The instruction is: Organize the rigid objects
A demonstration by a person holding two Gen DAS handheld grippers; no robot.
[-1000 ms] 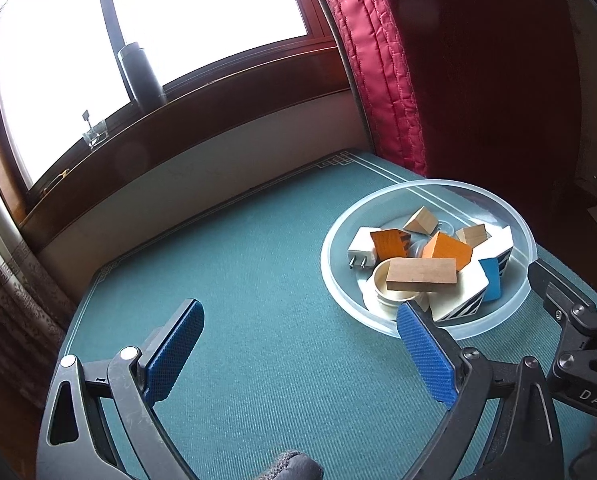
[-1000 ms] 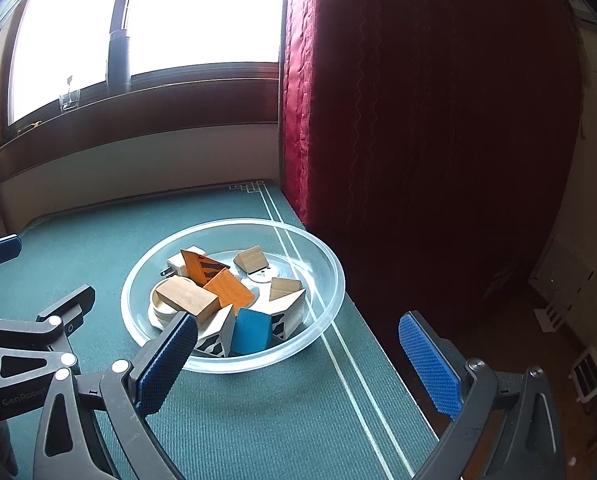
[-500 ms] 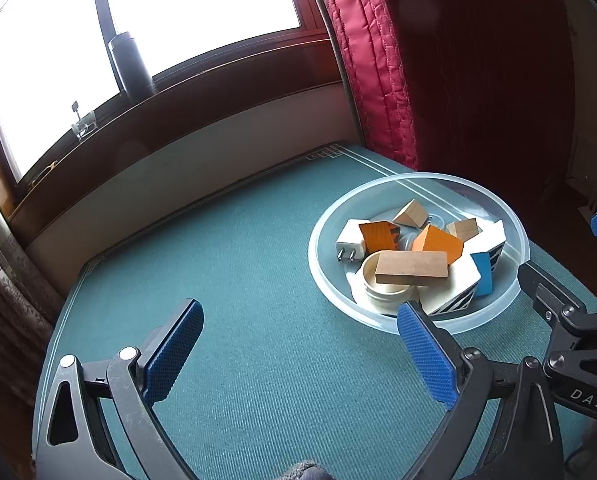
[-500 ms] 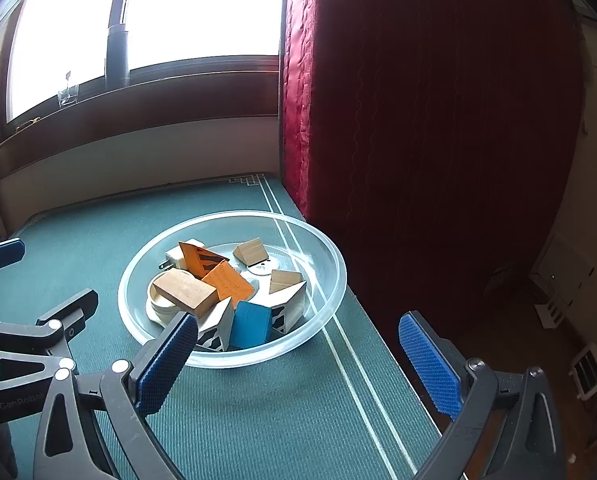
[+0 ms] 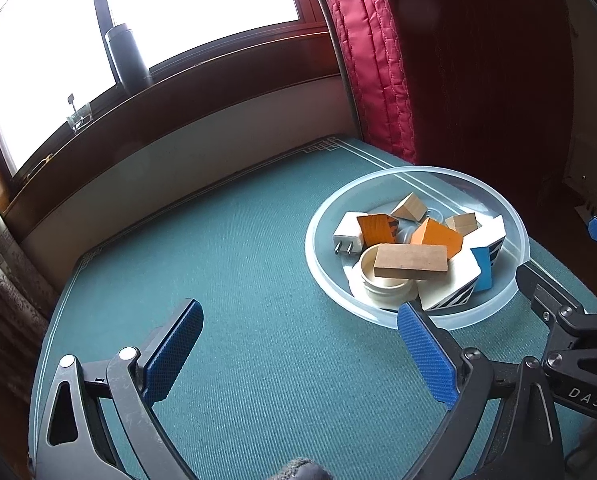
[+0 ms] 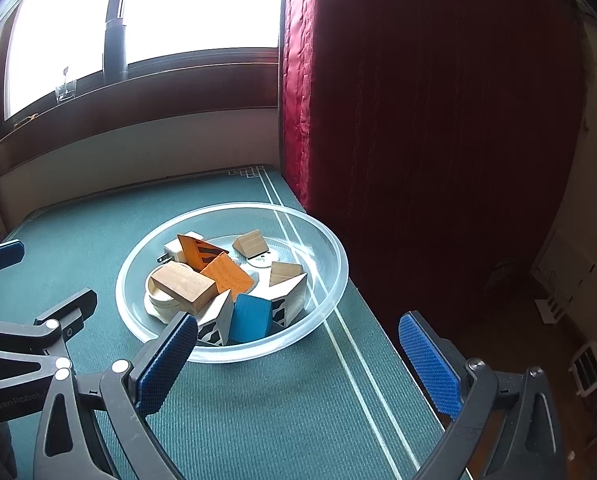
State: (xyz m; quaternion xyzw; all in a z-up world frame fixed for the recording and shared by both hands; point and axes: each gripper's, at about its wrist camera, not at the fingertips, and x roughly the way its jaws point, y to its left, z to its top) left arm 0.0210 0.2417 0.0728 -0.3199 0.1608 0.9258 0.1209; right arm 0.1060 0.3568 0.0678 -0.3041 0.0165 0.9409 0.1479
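Your left tool point(image 5: 300, 344) hangs with its blue-padded fingers spread wide and nothing between them, low over the teal woven desk point(image 5: 226, 248). Your right tool point(image 6: 298, 346) is spread just as wide and also holds nothing; its left finger sits just in front of the near rim of the clear round plastic bowl point(image 6: 330, 248).

The bowl stands near the desk's right edge, beside the red quilted curtain point(image 6: 298, 80). Piled inside it are a plain rectangular wooden block point(image 5: 410, 262) lying across a cream round lid point(image 5: 368, 276), two orange wooden blocks point(image 5: 436, 236), a white plug adapter point(image 5: 348, 234), a blue wooden block point(image 6: 250, 318), white blocks with black stripes point(image 5: 450, 284) and two small tan wooden wedges point(image 5: 409, 207).
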